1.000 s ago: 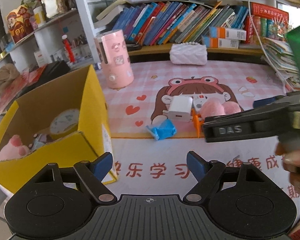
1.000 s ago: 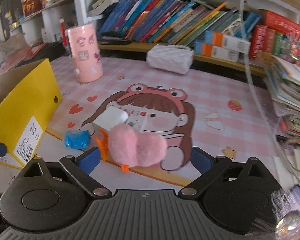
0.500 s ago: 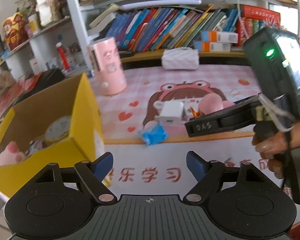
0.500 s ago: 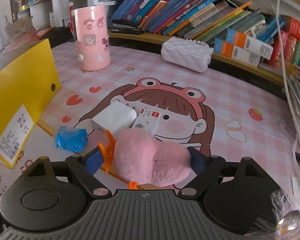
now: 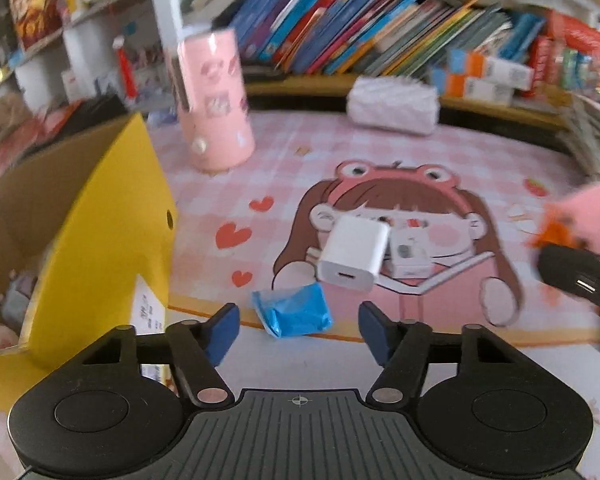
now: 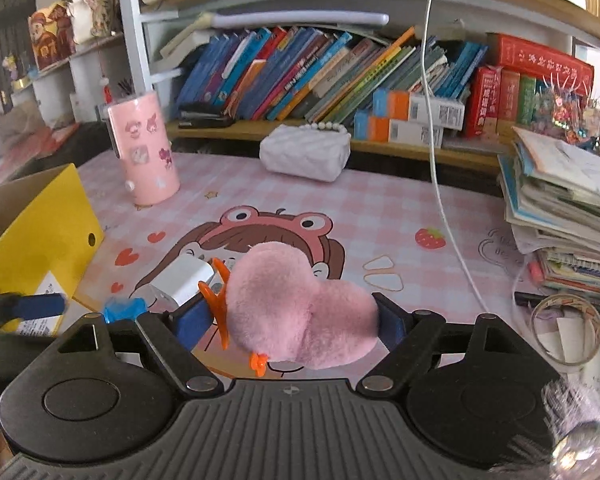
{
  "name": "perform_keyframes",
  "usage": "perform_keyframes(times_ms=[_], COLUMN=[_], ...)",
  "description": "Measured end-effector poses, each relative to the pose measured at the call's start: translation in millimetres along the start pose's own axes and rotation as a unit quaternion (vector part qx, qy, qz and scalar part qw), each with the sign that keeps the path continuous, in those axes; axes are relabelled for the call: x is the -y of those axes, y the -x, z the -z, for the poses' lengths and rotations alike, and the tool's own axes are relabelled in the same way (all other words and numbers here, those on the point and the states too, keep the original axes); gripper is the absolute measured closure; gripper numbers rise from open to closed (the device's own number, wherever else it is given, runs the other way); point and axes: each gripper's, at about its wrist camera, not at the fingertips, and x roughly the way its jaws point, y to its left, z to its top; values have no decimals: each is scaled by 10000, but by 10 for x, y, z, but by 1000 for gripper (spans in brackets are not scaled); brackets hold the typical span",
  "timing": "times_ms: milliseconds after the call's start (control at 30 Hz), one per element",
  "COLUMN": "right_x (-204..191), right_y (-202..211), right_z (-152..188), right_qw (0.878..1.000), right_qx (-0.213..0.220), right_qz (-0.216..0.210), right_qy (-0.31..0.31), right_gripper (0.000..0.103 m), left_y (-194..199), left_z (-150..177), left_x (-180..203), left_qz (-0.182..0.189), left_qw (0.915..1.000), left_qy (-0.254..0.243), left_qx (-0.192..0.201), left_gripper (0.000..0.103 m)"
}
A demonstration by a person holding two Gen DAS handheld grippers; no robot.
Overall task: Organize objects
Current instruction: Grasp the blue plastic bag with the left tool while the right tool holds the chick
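Crowded bookshelf (image 6: 300,76) behind desk — pink cartoon mat (image 6: 380,216), daylit.
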Motion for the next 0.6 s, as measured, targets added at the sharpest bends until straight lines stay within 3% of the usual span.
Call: perform_keyframes(times_ms=[167,300,400,600], right_x=[49,60,52,-12], right_y=[23,19,25,66], right_z=[30,44,46,60], right_qw=[9999,9997,9997,9995], right_qx=[-73,-162,-182,-240], right_qz=[-22,-30,-13,105], right_qy=[-94,-175,-188,-153], right_gripper=[21,21,21,21], left_y=[-211,-341,-335,-56], left_z=[-45,-53,-43,1], left_x=[-48,-47,-58,-99], left_qz=[-95,-9,100,279], left_qw=[9996,9992,9993,9996], left_qy=[236,207,208,-3], left_qx=[-88,-336,-297,28], left_gripper=[41,54,62,63])
